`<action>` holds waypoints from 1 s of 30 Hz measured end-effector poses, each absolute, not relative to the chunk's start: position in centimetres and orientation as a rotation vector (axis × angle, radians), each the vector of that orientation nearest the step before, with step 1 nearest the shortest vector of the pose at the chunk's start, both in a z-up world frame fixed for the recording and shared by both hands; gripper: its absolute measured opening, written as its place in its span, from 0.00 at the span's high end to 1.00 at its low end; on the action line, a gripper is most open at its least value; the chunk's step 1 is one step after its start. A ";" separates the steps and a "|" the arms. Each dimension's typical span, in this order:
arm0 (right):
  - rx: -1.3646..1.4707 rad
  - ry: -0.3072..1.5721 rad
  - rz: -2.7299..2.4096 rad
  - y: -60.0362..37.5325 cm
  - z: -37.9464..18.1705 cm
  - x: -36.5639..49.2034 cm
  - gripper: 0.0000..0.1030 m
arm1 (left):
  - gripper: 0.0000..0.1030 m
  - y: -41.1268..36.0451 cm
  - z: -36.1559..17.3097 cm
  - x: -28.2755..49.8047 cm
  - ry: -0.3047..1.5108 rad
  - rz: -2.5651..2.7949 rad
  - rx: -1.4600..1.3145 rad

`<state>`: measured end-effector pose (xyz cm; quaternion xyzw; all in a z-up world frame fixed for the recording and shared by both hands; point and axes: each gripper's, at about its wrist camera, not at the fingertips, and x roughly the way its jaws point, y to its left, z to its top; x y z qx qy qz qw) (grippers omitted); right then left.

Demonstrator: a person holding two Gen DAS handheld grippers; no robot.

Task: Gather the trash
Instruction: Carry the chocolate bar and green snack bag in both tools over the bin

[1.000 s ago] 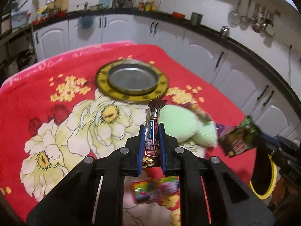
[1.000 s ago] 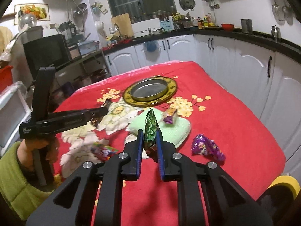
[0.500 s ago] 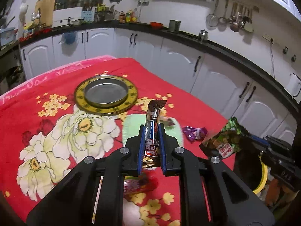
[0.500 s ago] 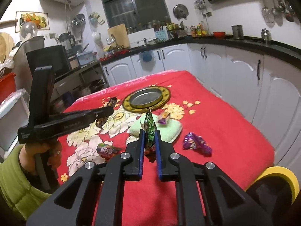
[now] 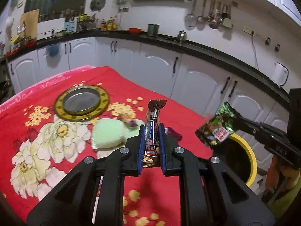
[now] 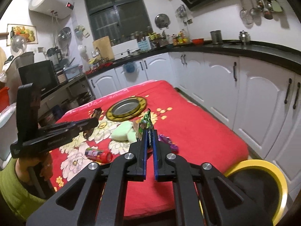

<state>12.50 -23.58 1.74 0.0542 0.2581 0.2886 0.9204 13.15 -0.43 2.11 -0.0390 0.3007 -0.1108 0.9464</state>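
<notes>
My left gripper point(image 5: 152, 130) is shut on a brown candy bar wrapper point(image 5: 153, 116), held upright above the red floral tablecloth point(image 5: 56, 150). My right gripper point(image 6: 149, 133) is shut on a green snack packet point(image 6: 145, 122); in the left wrist view that packet point(image 5: 218, 126) hangs over the yellow-rimmed bin point(image 5: 246, 150) past the table's right edge. The bin also shows low at the right in the right wrist view point(image 6: 263, 167). On the cloth lie a purple wrapper point(image 6: 168, 141), a red and purple wrapper point(image 6: 97, 153) and a small wrapper point(image 5: 129, 120) on a green sponge point(image 5: 111, 131).
A round metal tray with a yellow rim point(image 5: 81, 102) sits at the far side of the table. White cabinets under a black counter point(image 5: 188, 75) run behind and along the right. A microwave point(image 6: 37, 75) stands at the left.
Both grippers have pulled back and up from the table with their wrappers. The right gripper's green packet has moved toward and over the yellow-rimmed bin.
</notes>
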 end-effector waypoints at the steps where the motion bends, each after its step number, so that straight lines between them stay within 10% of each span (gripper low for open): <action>1: 0.114 0.527 0.585 -24.0 1.8 12.4 0.95 | 0.91 -1.0 2.1 13.0 0.612 -0.236 -0.072; 30: 0.186 0.495 0.339 -36.3 0.9 9.7 0.95 | 0.91 -13.0 0.9 12.7 0.641 -0.456 -0.025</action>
